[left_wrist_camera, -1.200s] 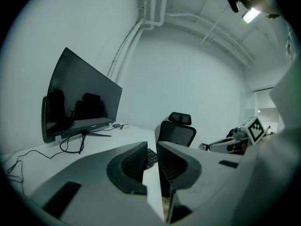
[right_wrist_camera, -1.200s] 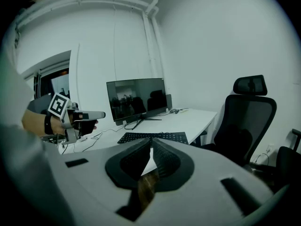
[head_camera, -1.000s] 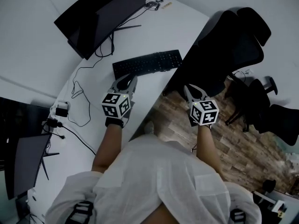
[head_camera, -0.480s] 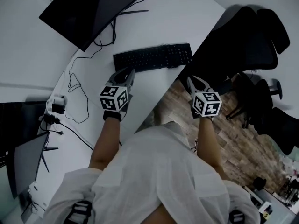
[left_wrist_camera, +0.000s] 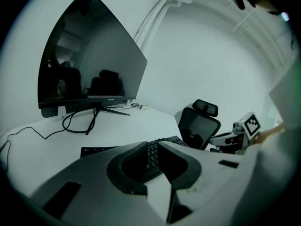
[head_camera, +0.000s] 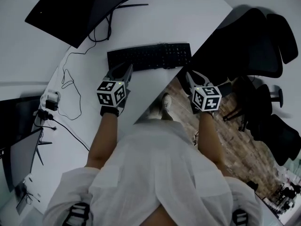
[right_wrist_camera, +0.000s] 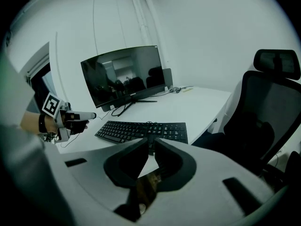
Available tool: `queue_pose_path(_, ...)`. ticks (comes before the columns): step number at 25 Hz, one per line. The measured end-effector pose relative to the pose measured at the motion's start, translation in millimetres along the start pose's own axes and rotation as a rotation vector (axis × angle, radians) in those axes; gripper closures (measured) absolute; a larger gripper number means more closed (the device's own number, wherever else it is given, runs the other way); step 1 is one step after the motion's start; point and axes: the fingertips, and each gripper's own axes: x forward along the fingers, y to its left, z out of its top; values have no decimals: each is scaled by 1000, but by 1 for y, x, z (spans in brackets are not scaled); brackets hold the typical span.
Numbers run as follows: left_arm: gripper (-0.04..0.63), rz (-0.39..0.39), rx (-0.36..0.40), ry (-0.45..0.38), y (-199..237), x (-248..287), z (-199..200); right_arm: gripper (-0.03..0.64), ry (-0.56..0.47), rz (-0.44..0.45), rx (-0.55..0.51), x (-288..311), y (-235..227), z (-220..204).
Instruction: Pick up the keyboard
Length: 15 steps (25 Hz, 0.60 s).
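Note:
The black keyboard (head_camera: 148, 56) lies flat on the white desk (head_camera: 197, 20), its right end close to the desk's edge. My left gripper (head_camera: 126, 69) hovers just short of the keyboard's near edge, toward its left end; it is shut and empty. In the left gripper view the keyboard (left_wrist_camera: 94, 150) shows past the closed tips. My right gripper (head_camera: 188, 74) hangs beside the desk edge, below the keyboard's right end. Its jaws have just been opening, a narrow gap with nothing in it. The right gripper view shows the keyboard (right_wrist_camera: 141, 130) straight ahead.
A large dark monitor (head_camera: 70, 4) stands behind the keyboard, with cables (head_camera: 70, 86) trailing down the desk's left side. A black office chair (head_camera: 244, 41) sits close to the desk's right edge. Another monitor (head_camera: 19, 149) is at the far left. Wooden floor lies below the right gripper.
Both grippers have moved forward and down toward the keyboard. The left gripper's tips now reach its near edge; the right gripper has closed in on its right end.

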Motion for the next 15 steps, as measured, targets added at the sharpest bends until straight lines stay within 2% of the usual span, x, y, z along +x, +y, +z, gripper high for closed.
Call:
queue_pose_path(7, 535, 88, -54, 48, 20, 8, -12, 543, 57, 38, -10, 30, -28, 0)
queue_pose_path(15, 535, 168, -62, 133, 48, 7, -33, 500, 116, 38, 21, 57, -51, -13)
